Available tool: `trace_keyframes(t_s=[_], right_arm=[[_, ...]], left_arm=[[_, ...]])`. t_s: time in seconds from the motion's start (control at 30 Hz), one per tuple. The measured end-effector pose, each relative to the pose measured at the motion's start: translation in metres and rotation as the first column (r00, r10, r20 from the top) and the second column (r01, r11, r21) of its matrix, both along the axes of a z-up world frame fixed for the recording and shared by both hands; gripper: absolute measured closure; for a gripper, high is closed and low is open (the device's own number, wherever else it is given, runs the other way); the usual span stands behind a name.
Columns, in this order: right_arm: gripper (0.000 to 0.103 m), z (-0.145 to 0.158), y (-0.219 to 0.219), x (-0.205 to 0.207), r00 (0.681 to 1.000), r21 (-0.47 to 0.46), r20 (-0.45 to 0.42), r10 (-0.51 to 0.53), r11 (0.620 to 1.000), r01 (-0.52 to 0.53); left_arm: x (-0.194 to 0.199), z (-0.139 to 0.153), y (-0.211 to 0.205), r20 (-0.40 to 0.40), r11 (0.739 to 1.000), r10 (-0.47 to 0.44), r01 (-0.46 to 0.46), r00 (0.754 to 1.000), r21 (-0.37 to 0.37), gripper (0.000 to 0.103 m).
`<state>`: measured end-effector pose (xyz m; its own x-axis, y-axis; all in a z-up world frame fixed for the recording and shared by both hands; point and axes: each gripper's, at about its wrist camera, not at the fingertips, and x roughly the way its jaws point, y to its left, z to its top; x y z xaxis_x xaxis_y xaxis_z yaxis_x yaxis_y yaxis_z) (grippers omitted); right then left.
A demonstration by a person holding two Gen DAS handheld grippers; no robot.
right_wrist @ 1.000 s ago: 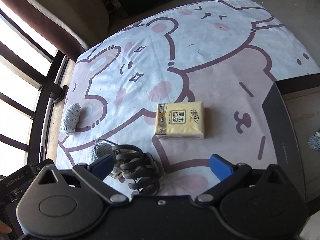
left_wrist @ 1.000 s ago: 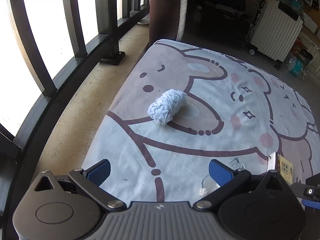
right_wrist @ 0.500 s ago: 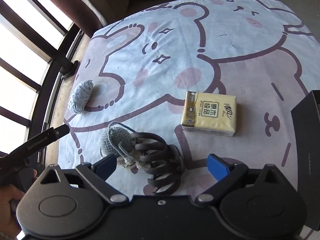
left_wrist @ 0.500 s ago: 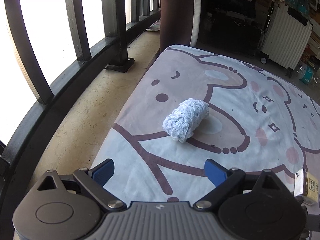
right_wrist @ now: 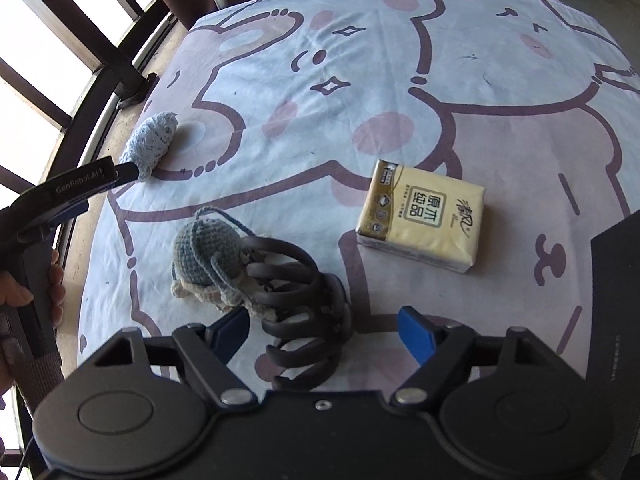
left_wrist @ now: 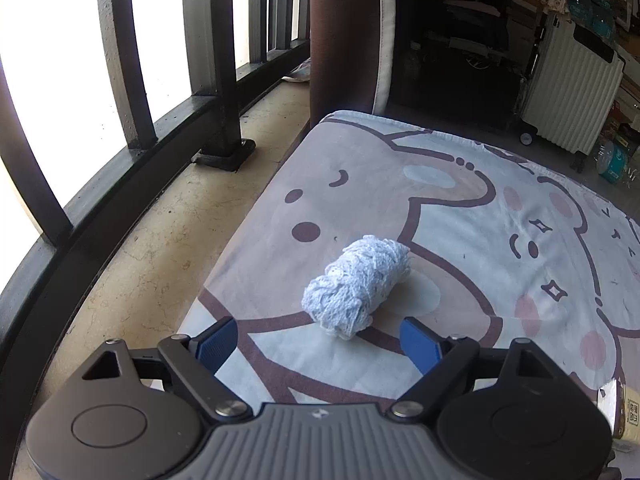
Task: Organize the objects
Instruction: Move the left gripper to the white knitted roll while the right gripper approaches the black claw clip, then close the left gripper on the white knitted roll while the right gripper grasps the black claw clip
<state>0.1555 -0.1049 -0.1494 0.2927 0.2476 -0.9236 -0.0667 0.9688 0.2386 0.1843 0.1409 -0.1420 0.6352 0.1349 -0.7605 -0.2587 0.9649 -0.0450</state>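
Note:
A roll of pale blue yarn [left_wrist: 356, 288] lies near the left edge of a cartoon-bear mat [left_wrist: 460, 200]. My left gripper [left_wrist: 319, 344] is just short of it, its jaws closing. The roll's near end reaches in between the blue fingertips, which do not touch it. In the right wrist view a dark grey coiled clip [right_wrist: 300, 304] leans against a grey-blue crocheted toy [right_wrist: 208, 256]. My right gripper [right_wrist: 322, 336] hangs over the clip with its jaws closing. The clip sits between the pads, apart from both. A yellow tissue pack [right_wrist: 424, 220] lies further right.
A dark railing [left_wrist: 120, 60] and a strip of bare floor [left_wrist: 152, 248] run along the mat's left side. A black box [right_wrist: 616, 280] stands at the mat's right edge. A white suitcase [left_wrist: 568, 92] stands beyond the mat. A hand [right_wrist: 24, 292] holds the left gripper's handle.
The left gripper has come forward and lower toward the yarn roll, and its jaws have narrowed. The right gripper has rolled and dropped over the dark clip, its jaws also narrowing.

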Motion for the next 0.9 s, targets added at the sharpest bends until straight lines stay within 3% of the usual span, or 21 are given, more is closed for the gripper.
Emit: trace_keyframes(t_s=[0.27, 0.33, 0.63, 0.8, 0.9], right_arm=[[0.044, -0.009, 0.004, -0.002, 0.998, -0.010, -0.026, 0.051, 0.999, -0.052], [0.056, -0.005, 0.006, -0.002, 0.998, 0.006, -0.015, 0.068, 0.998, -0.068], [0.056, 0.014, -0.009, -0.009, 0.996, -0.029, 0.016, 0.092, 0.995, -0.092], [0.056, 0.019, -0.024, -0.018, 0.992, -0.140, 0.019, 0.123, 0.983, -0.119], [0.056, 0.020, -0.023, -0.026, 0.978, -0.323, 0.029, 0.204, 0.928, -0.185]], left_arm=[[0.008, -0.002, -0.004, 0.027, 1.000, -0.018, 0.019, 0.999, -0.008, 0.020], [0.009, -0.003, -0.005, 0.029, 1.000, -0.015, 0.015, 0.999, 0.000, 0.019], [0.017, -0.006, -0.001, 0.043, 1.000, -0.011, 0.011, 0.999, 0.002, 0.020], [0.020, -0.009, -0.001, 0.030, 1.000, 0.017, -0.016, 0.999, -0.021, 0.028], [0.021, -0.011, -0.001, 0.018, 0.998, 0.036, -0.035, 0.999, -0.053, 0.036]])
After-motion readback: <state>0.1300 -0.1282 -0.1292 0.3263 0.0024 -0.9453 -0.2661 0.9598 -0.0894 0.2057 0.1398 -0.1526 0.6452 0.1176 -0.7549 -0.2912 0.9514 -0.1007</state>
